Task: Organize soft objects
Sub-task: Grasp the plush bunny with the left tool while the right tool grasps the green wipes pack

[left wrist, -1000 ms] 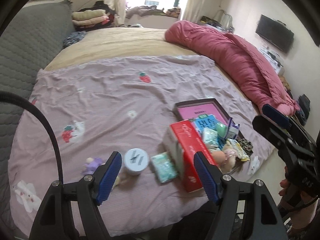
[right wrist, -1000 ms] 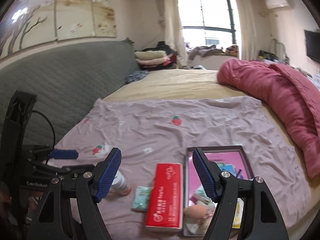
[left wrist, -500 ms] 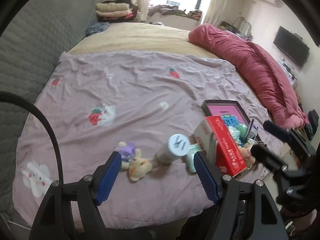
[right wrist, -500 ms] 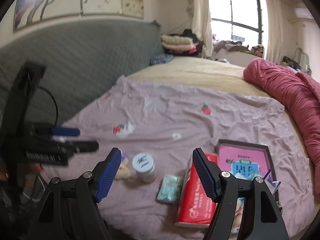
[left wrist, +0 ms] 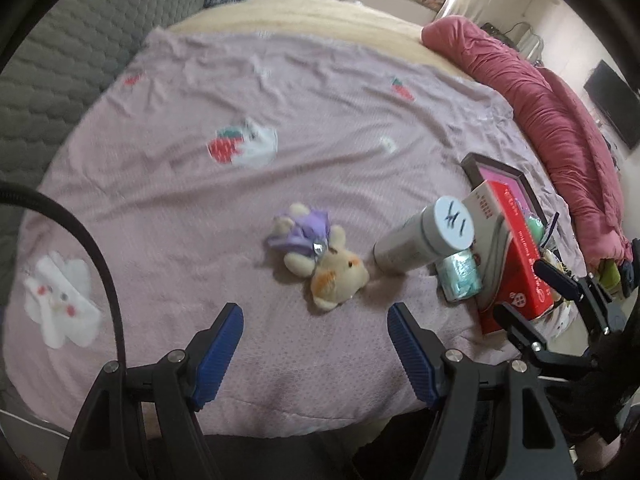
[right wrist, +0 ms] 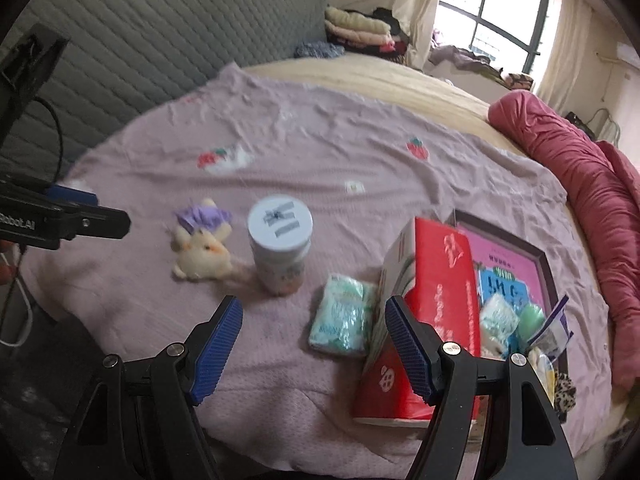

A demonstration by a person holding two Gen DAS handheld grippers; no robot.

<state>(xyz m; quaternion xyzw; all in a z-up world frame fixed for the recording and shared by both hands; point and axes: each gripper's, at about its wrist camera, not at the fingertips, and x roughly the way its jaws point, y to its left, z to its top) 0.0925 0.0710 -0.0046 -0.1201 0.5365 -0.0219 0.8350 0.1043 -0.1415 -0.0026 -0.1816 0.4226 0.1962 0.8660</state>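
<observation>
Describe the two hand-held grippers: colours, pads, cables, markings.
Both are black plastic frames with silver screws. The left hand-held gripper and right hand-held gripper carry ribbed blue finger pads. A black cable loops beside the left one, which bears white lettering.

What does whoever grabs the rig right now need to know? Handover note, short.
Left gripper: open, empty, above the plush bunny.
Right gripper: open, empty, near the tissue pack.
On the bedsheet: bunny, upright white bottle, tissue pack, red box leaning against the tray.
Tray: already holds several small items at its near end.
Done: nothing grasped yet.
Left: probably pick up the bunny and tissue pack and put them in the tray.
</observation>
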